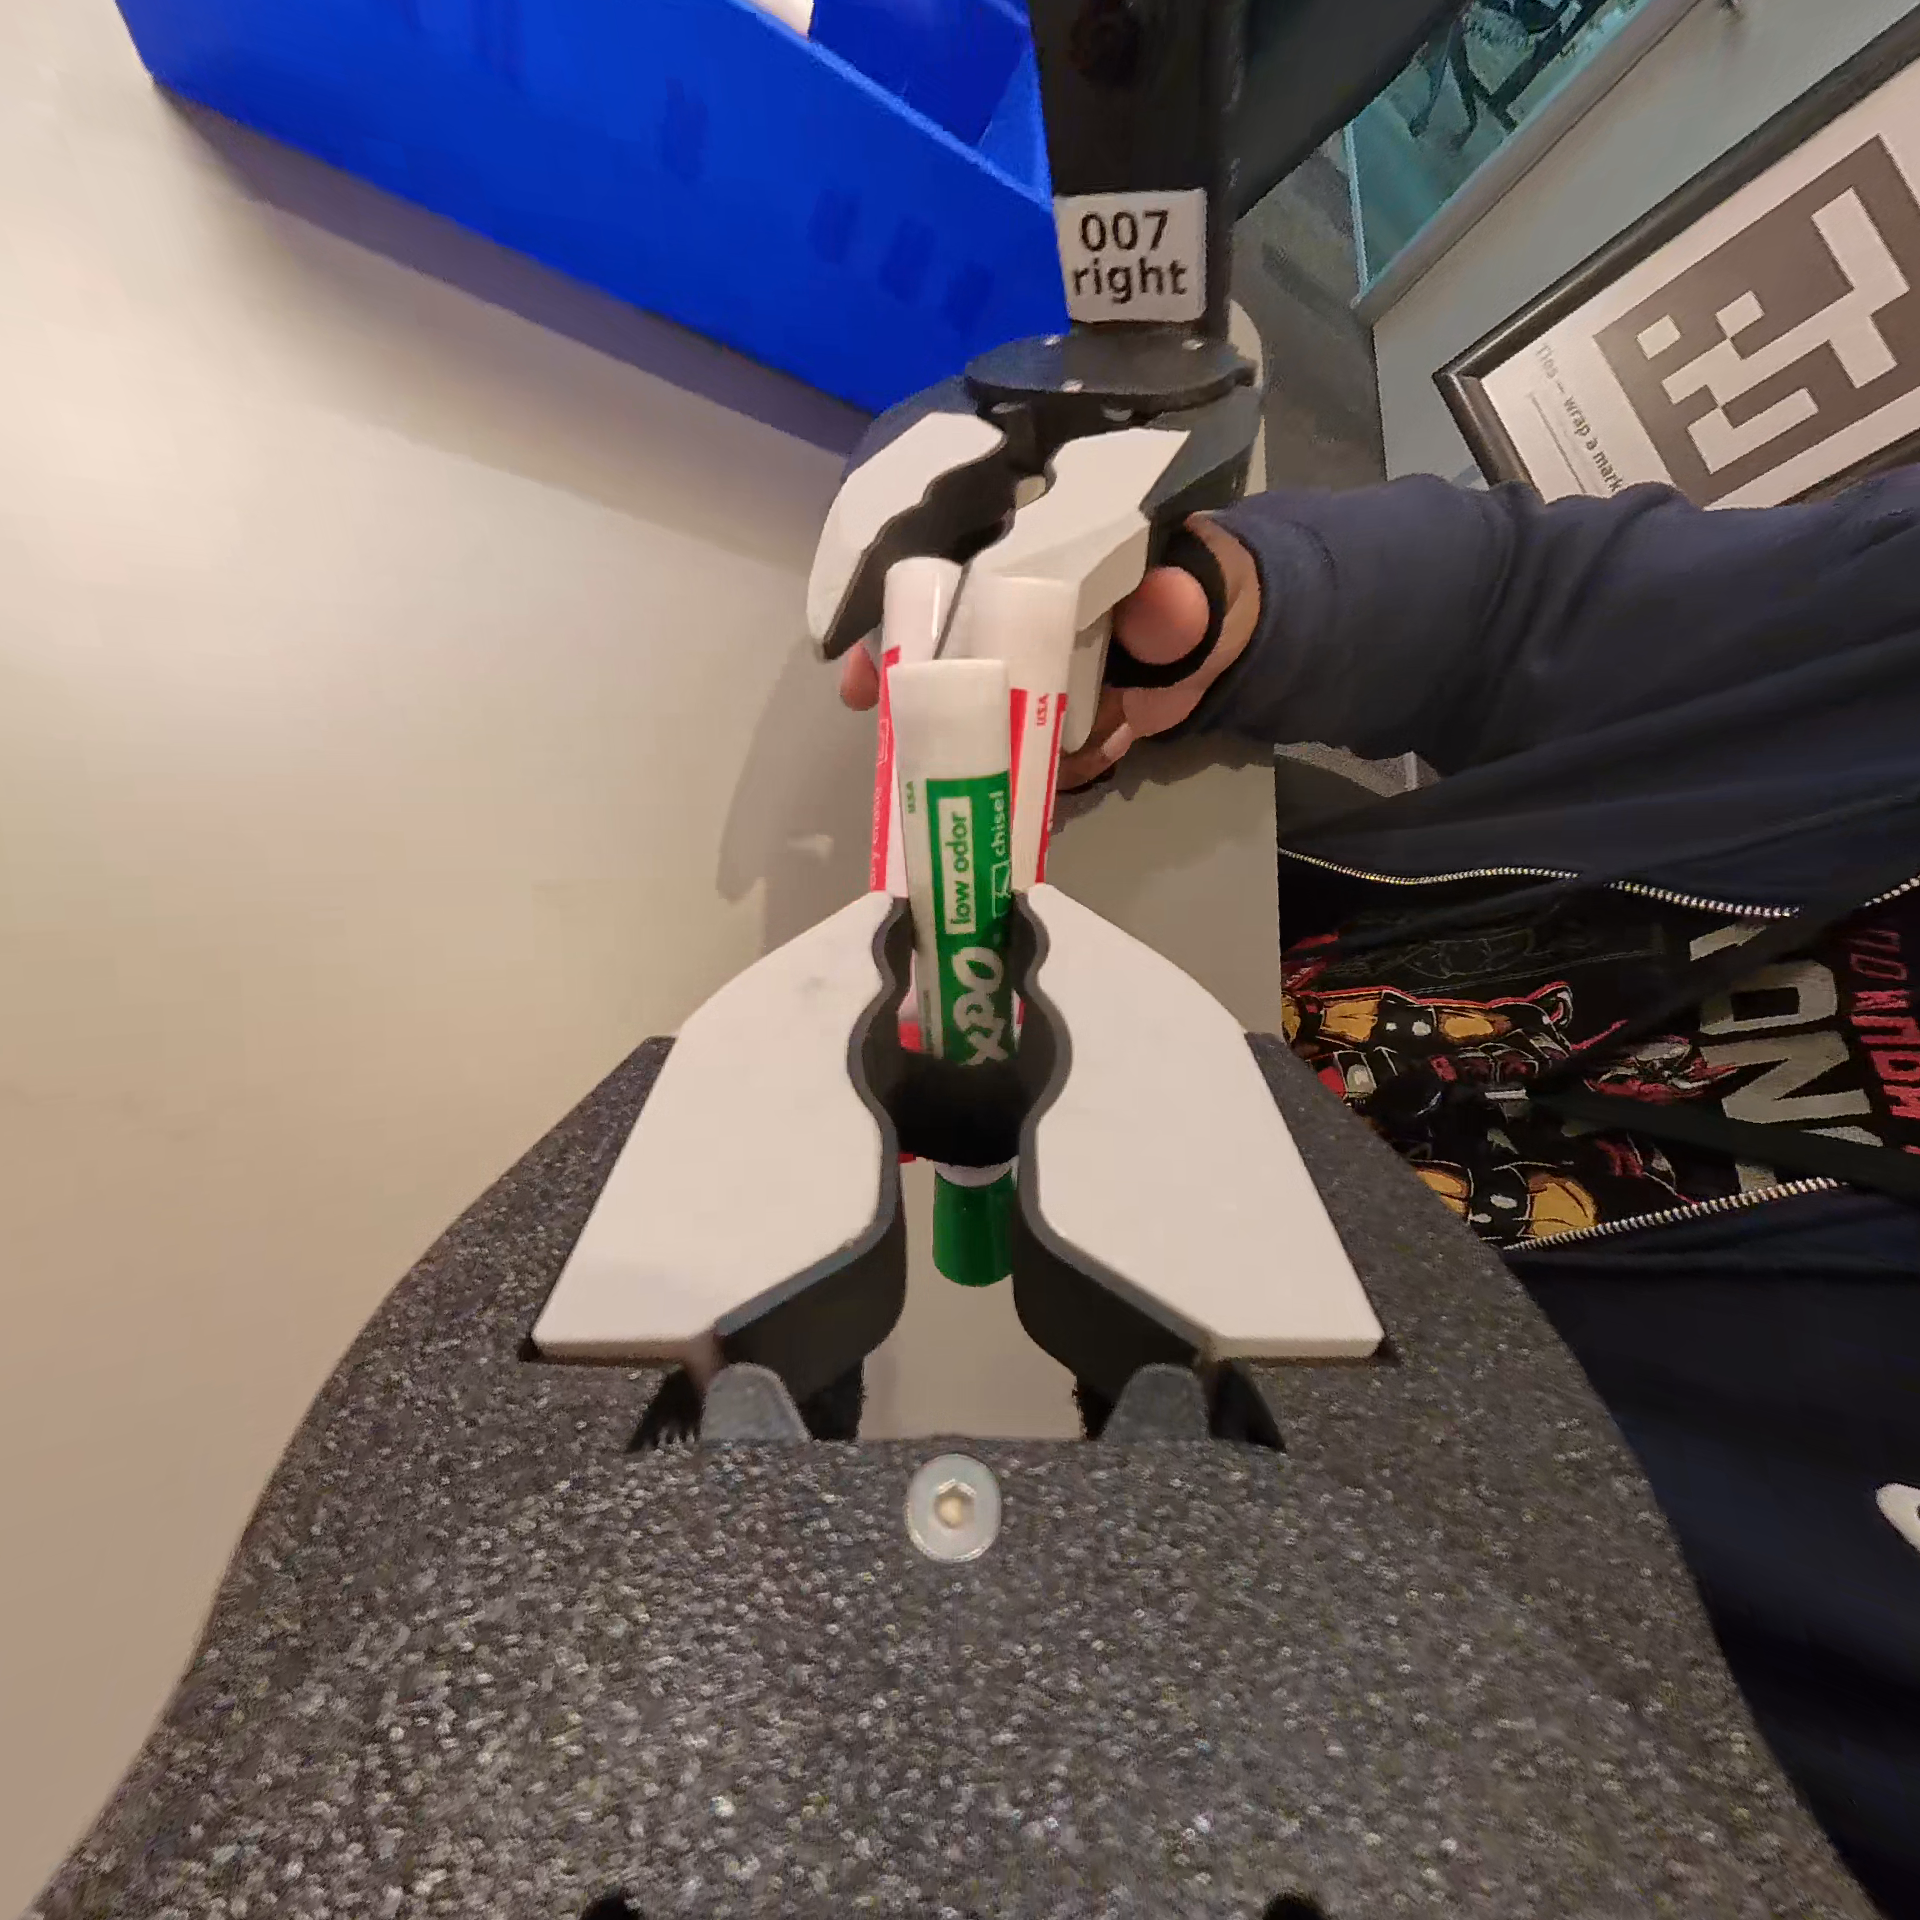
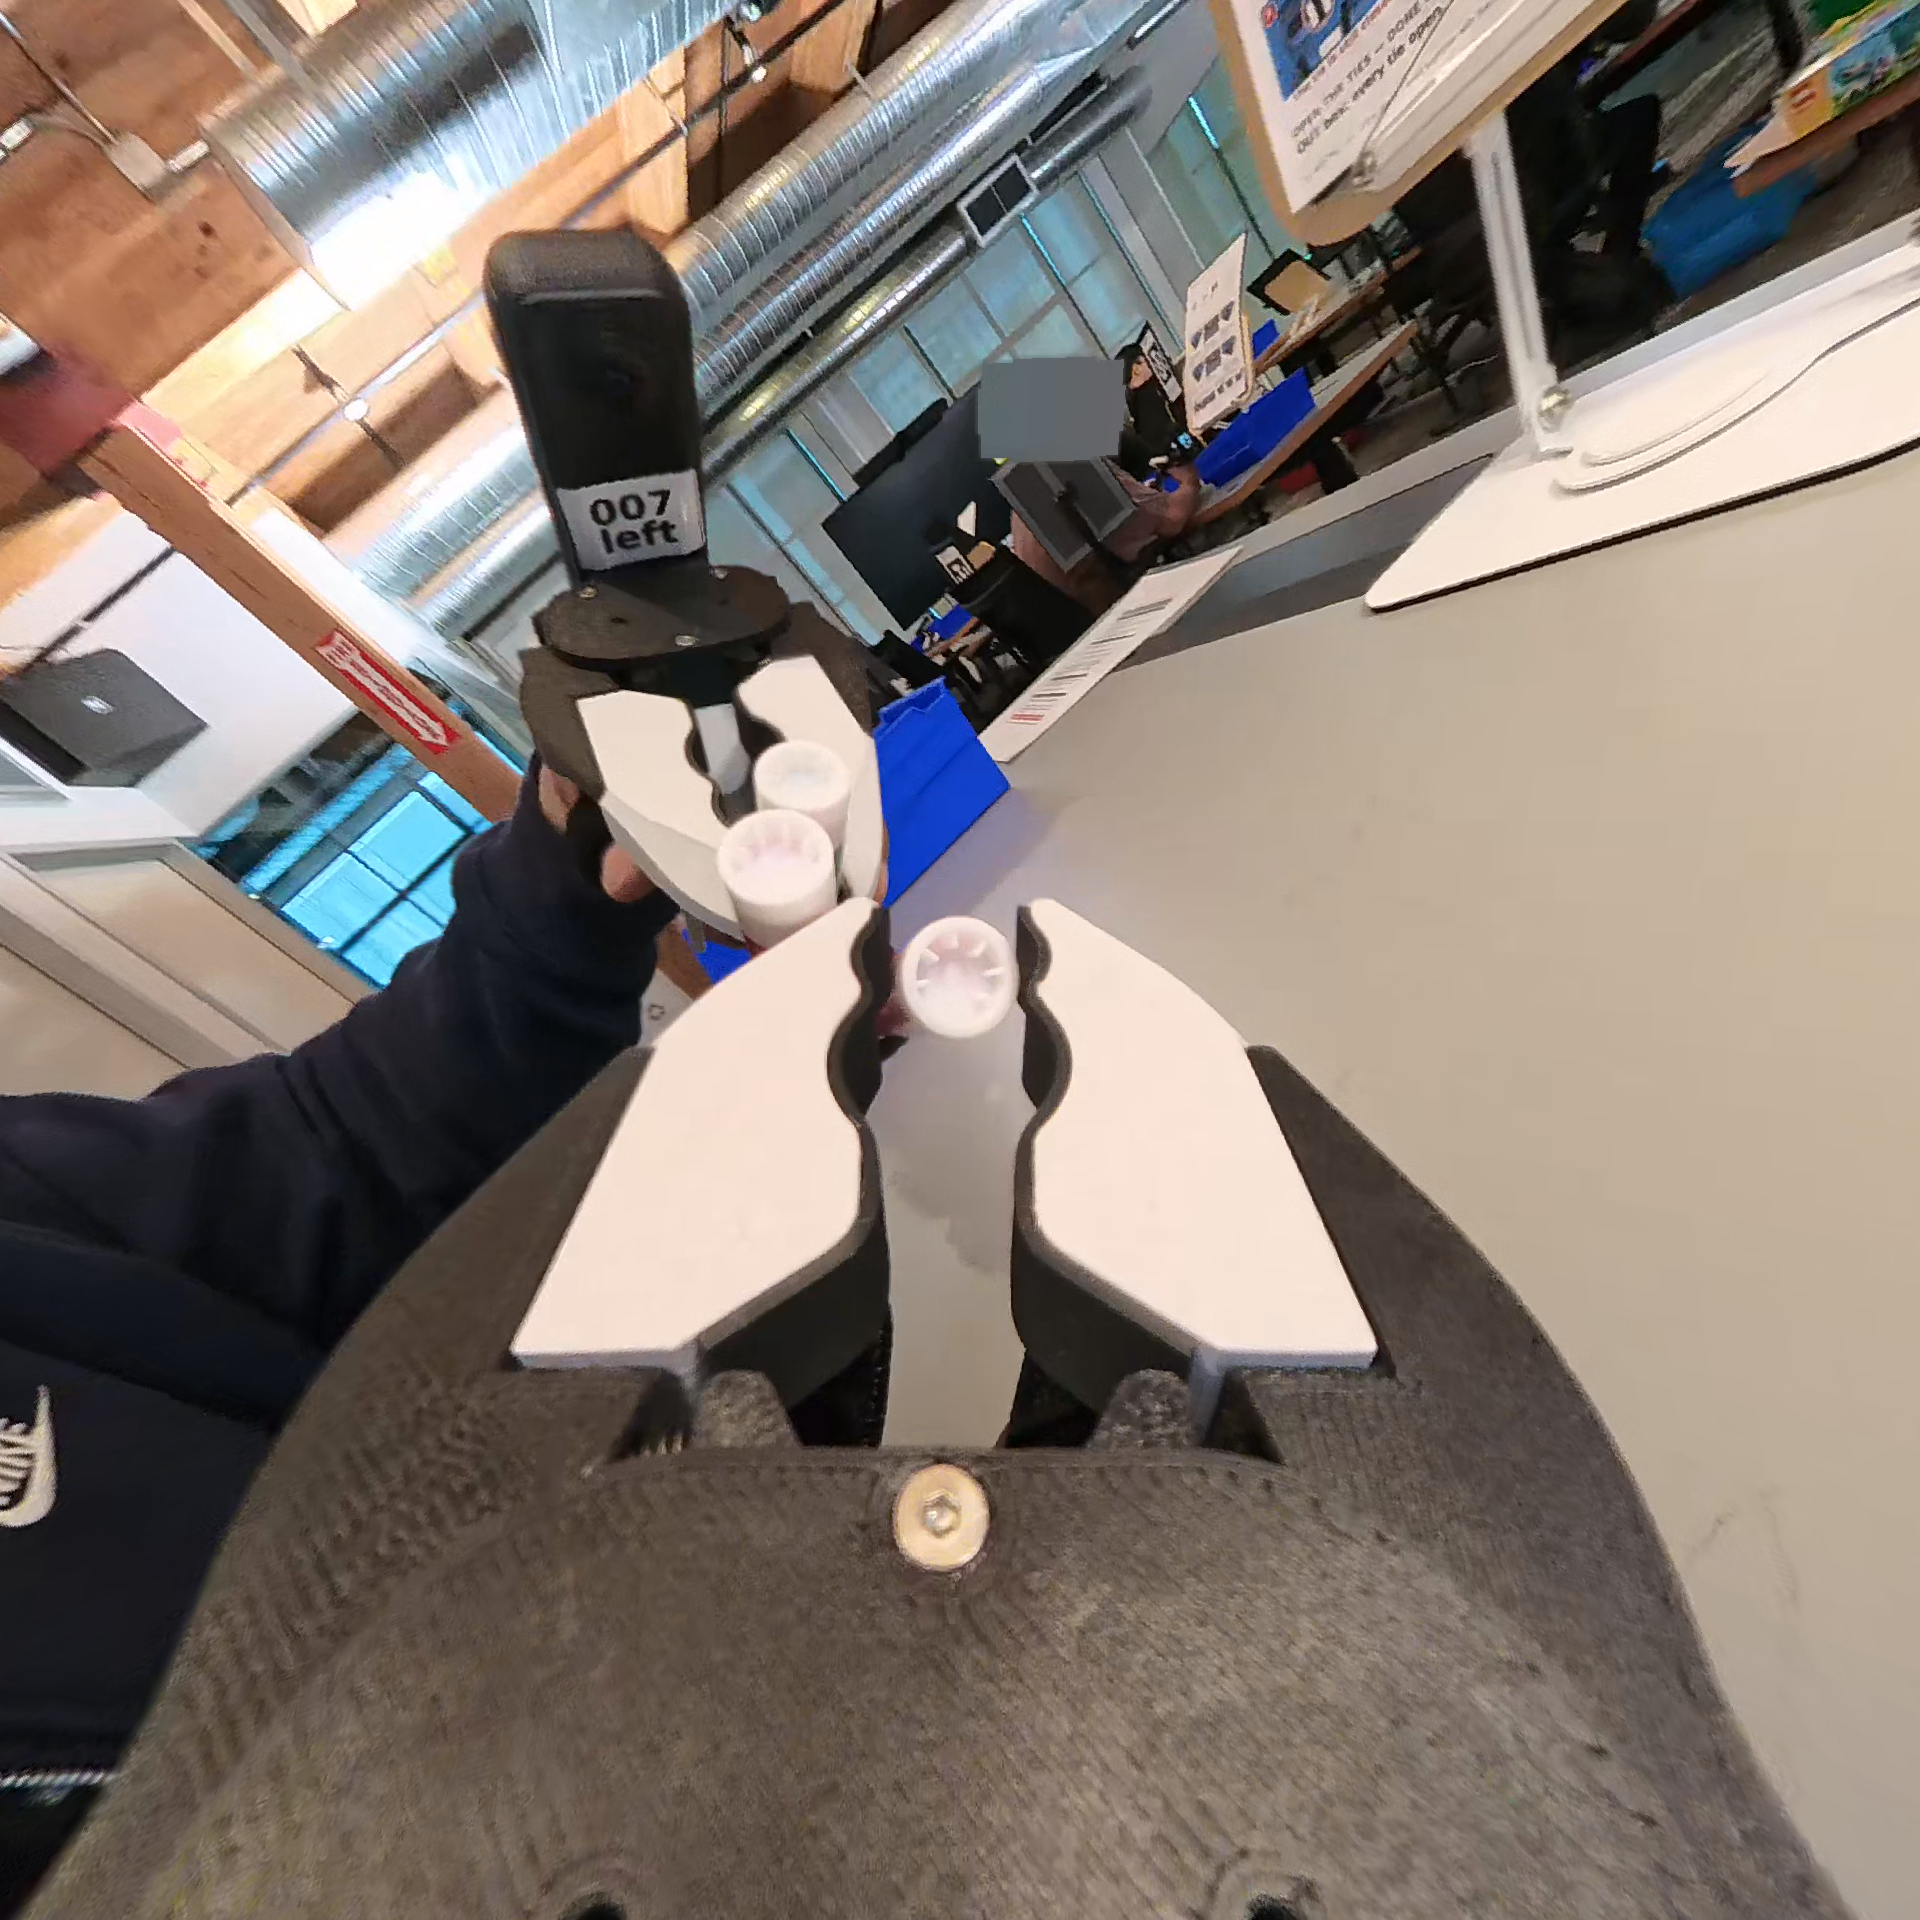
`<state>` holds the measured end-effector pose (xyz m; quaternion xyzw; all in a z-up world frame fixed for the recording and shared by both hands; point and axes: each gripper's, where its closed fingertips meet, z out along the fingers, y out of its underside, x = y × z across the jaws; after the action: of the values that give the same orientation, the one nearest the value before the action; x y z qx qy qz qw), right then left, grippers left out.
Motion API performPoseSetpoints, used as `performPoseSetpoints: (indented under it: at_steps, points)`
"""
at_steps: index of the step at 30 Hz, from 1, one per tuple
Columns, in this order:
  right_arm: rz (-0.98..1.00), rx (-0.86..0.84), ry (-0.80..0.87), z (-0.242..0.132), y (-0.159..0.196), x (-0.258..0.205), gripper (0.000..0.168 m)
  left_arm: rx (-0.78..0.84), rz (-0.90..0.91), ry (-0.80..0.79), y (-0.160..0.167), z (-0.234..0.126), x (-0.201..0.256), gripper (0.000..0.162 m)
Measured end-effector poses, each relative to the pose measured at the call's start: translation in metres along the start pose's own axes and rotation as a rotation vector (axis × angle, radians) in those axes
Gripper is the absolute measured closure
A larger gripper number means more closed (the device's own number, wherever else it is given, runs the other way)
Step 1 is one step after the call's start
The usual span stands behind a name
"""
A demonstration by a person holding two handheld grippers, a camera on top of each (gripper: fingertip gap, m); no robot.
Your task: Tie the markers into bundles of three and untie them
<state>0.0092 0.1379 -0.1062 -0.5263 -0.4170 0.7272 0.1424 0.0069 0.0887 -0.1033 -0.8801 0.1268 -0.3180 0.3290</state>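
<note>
My left tongs [image 1: 951, 997] clamped on green marker [image 1: 961, 883] bundle at black tie [image 1: 956, 1112]; right tongs [image 2: 951, 982] apart around one marker end [image 2: 956, 977].

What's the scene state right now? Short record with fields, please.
markers: three bunched, green marker in front, two red behind
band: black band around the bunch, near the capped ends
left gripper: shut on the markers at the band, held off the table
right gripper: jaws either side of one marker's back end; grip unclear
bin: blue, on the table beyond the grippers
</note>
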Motion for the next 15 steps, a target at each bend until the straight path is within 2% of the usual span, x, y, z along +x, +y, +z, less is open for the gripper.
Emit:
performPoseSetpoints:
  at_steps: [15]
  points:
    - [-0.138, 0.000, 0.180, 0.000, -0.002, 0.016, 0.147, 0.037, -0.139, 0.046, 0.049, 0.015, -0.025, 0.144]
